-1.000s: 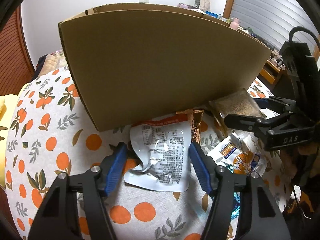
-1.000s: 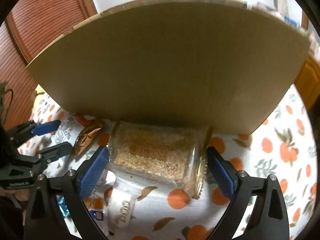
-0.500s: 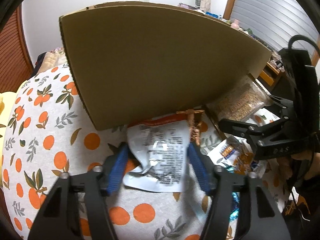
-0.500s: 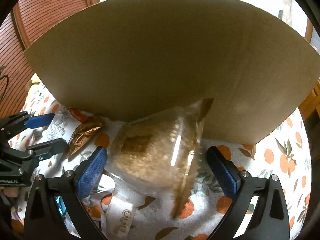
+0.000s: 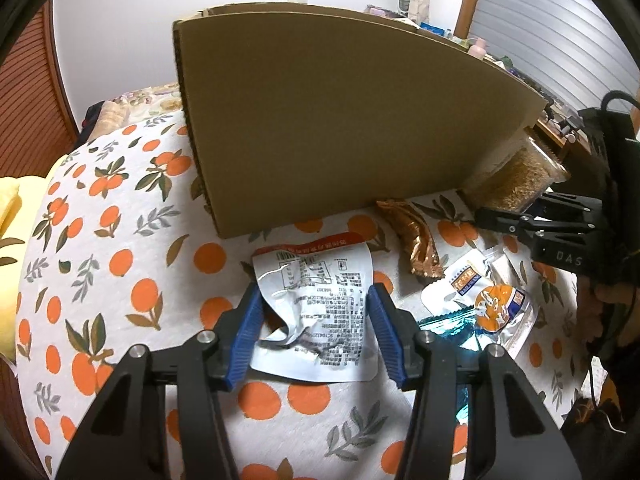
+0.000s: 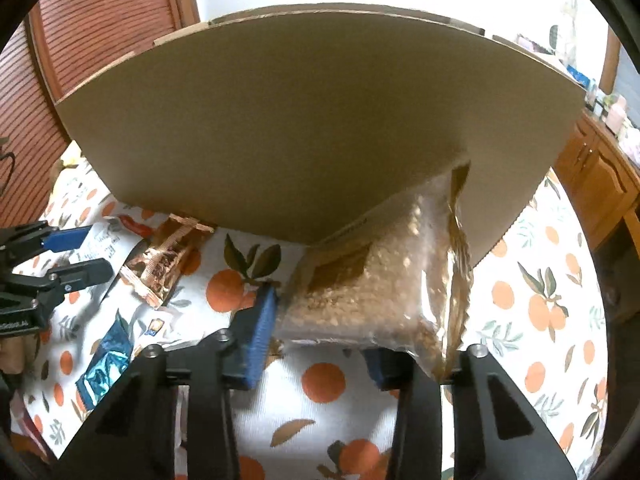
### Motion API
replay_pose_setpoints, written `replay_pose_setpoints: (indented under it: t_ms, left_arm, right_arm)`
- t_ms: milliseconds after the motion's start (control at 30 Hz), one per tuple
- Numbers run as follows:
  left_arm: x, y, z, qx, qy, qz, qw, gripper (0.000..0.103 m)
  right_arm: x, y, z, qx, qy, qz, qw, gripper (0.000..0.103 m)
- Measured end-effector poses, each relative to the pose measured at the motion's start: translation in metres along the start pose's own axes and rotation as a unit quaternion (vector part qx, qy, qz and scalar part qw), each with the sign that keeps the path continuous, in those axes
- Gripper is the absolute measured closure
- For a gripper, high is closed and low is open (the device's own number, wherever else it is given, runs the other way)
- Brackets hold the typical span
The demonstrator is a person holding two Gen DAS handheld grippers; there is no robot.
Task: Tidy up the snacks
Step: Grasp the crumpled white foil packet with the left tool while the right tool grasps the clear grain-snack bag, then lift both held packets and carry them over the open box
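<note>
My right tongs have just been closing and now clench the clear bag of grain, which a second ago lay flat in front of the cardboard box; it is now tilted up against the box's front wall, its gold sealed edge to the right. My left tongs have also been closing; their blue pads now press both sides of the crumpled silver packet, which lies on the orange-print cloth just before the box. Beside it lie a copper wrapper, a white pouch with an orange picture and a blue foil pack. The cloth covers a soft surface; I cannot tell what kind. Behind stand a reddish slatted door, a white wall and wooden cabinets.
</note>
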State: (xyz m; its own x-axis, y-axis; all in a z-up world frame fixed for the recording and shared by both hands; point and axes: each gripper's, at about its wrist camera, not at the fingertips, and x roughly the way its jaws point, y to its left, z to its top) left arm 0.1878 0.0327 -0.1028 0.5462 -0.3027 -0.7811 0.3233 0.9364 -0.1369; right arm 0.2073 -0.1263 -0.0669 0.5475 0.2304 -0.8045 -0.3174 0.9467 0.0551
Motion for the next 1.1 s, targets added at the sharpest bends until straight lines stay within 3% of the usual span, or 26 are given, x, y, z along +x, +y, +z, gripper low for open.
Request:
replay_pose_setpoints:
  t_ms: [333,633,767,1000,1100]
  left_arm:
    - [-0.010,0.006,-0.007,-0.012,-0.008,0.008,0.9999,0.062]
    - [0.000,0.006,-0.009,-0.010,-0.004,0.018,0.9998,0.049]
    - [0.005,-0.010,-0.010,0.029,0.001,0.050,0.9983,0.045]
    - [-0.004,-0.008,-0.012,0.018,-0.006,0.043,0.9989,0.059]
    - [-0.015,-0.007,-0.012,0.009,-0.021,0.041,0.9989,0.073]
  right_arm:
    - [-0.018,-0.013,-0.014,0.001,-0.014,0.026,1.000,0.075]
    - [-0.026,-0.016,-0.020,0.005,-0.018,0.039,0.999,0.076]
    - [-0.029,-0.016,-0.022,0.005,-0.020,0.043,0.999,0.076]
    - [-0.034,-0.020,-0.023,0.004,-0.023,0.049,0.999,0.076]
    - [-0.036,-0.021,-0.024,0.004,-0.026,0.052,0.998,0.076]
